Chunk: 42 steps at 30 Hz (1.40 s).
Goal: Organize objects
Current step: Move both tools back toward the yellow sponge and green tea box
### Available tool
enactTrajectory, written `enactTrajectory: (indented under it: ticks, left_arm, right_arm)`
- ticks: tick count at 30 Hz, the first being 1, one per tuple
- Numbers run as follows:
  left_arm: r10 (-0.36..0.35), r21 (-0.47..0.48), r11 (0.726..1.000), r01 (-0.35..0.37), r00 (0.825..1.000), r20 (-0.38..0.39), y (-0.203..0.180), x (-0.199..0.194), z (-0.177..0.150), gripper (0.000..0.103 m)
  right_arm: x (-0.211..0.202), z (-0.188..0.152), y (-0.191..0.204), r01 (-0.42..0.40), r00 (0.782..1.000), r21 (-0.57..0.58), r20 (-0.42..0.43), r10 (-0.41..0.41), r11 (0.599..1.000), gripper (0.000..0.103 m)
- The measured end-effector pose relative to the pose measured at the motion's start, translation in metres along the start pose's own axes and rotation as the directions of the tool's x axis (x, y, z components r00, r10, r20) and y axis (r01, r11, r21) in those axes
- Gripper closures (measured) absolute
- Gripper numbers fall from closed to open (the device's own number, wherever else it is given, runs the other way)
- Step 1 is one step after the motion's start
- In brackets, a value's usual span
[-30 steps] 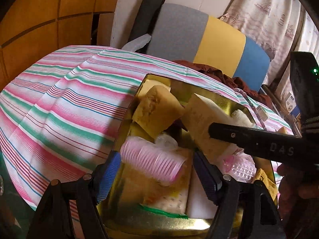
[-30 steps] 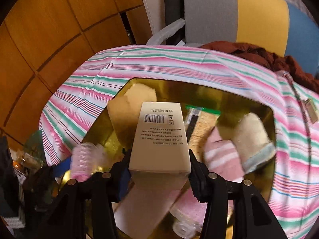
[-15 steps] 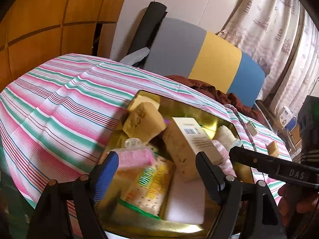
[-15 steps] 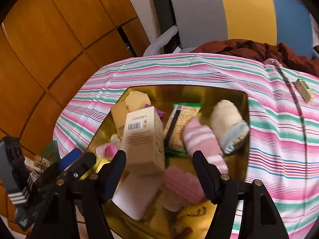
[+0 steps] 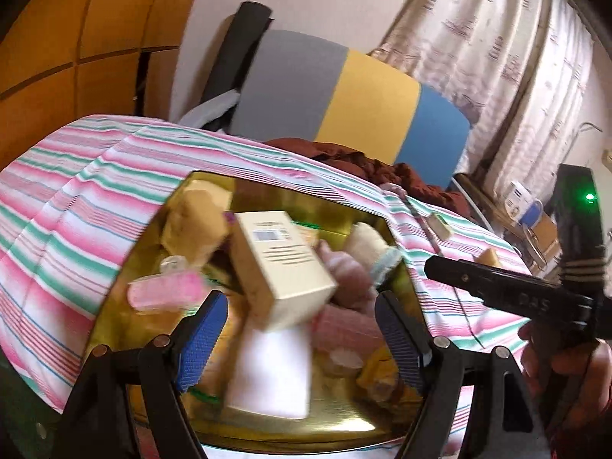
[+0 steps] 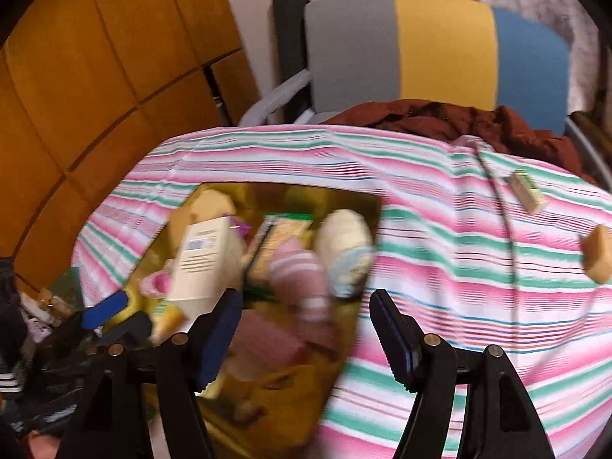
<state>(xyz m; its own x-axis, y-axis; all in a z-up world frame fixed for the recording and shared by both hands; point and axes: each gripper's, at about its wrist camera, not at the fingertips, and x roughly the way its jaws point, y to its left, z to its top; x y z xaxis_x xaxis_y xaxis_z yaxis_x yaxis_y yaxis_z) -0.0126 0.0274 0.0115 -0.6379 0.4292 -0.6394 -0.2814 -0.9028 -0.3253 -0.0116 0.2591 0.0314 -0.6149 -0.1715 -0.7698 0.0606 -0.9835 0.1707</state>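
Note:
A gold tray [image 5: 355, 218] [image 6: 367, 206] sits on the striped cloth, full of objects. A cream box [image 5: 283, 264] [image 6: 202, 264] lies in it among a pink hair roller [image 5: 164, 292], yellow sponges [image 5: 195, 210], rolled socks [image 6: 298, 275] [image 6: 344, 248] and a white pad [image 5: 271, 371]. My left gripper [image 5: 298, 340] is open and empty above the tray's near side. My right gripper [image 6: 306, 332] is open and empty over the tray's right edge; it also shows in the left wrist view [image 5: 497, 287].
On the cloth right of the tray lie a small box [image 6: 526, 191], a yellow sponge piece [image 6: 596, 258] and a thin cord [image 6: 505, 229]. A brown garment [image 6: 459, 118] and a grey-yellow-blue cushion [image 6: 440, 46] lie behind. Wooden panels [image 6: 95, 57] stand at left.
The right gripper let go of the cream box, which now lies in the tray, and drew back to the right. The left gripper let go of the pink roller and pulled back.

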Motion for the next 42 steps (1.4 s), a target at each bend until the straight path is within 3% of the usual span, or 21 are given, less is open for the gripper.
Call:
enactTrajectory:
  ticks: [10,22,33,42]
  left_arm:
    - [-0.052,0.092,0.994,0.057,0.997,-0.062,-0.055,0.019,-0.004,0.022]
    - [-0.116,0.192,0.971,0.140,0.984,-0.132,-0.123,0.040,-0.004,0.022]
    - [-0.132,0.257,0.948,0.187,0.967,-0.217,-0.169,0.063,-0.012,0.022]
    - [-0.148,0.274,0.935,0.225,0.950,-0.277,-0.199,0.090,-0.014,0.022]
  right_arm:
    - [-0.014,-0.005,-0.085,0.146,0.989,0.071,-0.015,-0.146,0.987,0.033]
    - [-0.028,-0.009,-0.151,0.222,0.975,0.122,-0.017,-0.222,0.967,0.031]
    - [-0.026,-0.007,-0.203,0.259,0.966,0.157,-0.055,-0.254,0.953,0.030]
    - [-0.030,-0.007,-0.273,0.352,0.936,0.238,-0.077,-0.344,0.905,0.030]
